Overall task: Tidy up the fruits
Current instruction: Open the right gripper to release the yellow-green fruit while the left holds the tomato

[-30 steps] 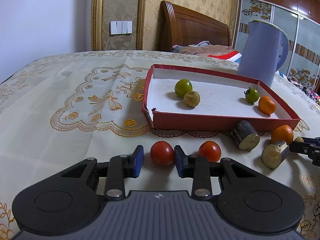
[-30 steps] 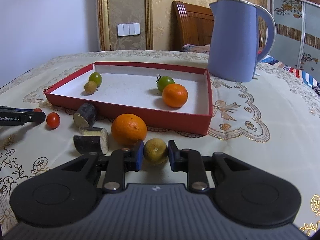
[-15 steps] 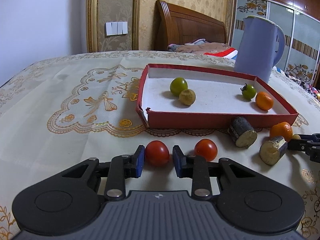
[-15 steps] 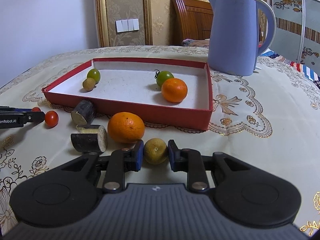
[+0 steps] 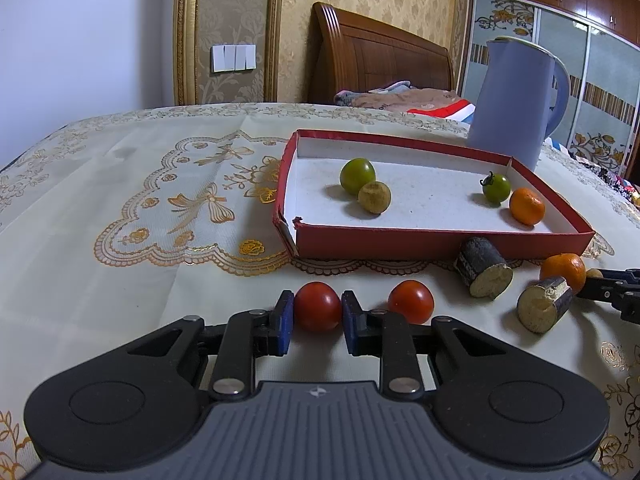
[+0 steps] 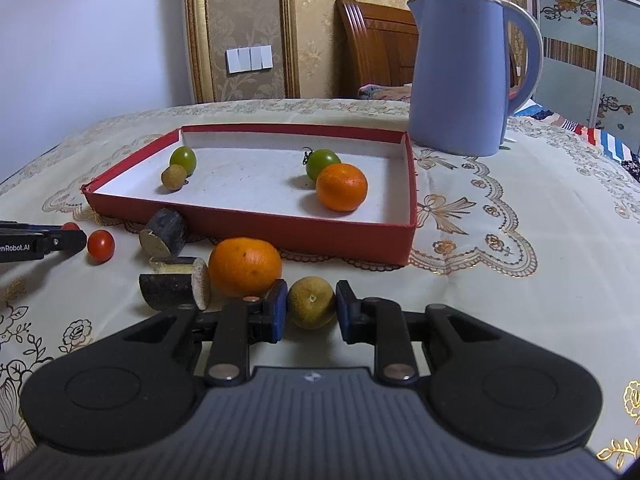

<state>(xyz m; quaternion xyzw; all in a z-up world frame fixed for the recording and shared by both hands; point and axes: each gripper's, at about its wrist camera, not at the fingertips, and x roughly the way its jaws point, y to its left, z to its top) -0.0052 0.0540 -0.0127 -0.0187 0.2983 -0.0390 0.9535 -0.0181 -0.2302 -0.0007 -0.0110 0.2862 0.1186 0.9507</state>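
My left gripper (image 5: 317, 316) has its blue pads on both sides of a red tomato (image 5: 318, 307) on the tablecloth, jaws closing and touching it. A second red tomato (image 5: 411, 302) lies just to its right. My right gripper (image 6: 311, 306) is shut on a small yellow-green fruit (image 6: 311, 301), with a big orange (image 6: 245, 267) close on its left. The red tray (image 6: 248, 225) beyond holds two green fruits, a small tan one and a small orange (image 6: 341, 187).
Two dark-skinned cut stem pieces (image 6: 172, 289) (image 6: 162, 233) lie in front of the tray. A blue kettle (image 6: 460, 72) stands behind the tray's right corner. The left gripper's tip (image 6: 76, 240) shows at the left edge of the right wrist view.
The left jaws have narrowed from a loose gap onto the red tomato. The right gripper keeps its hold on the yellow-green fruit without moving.
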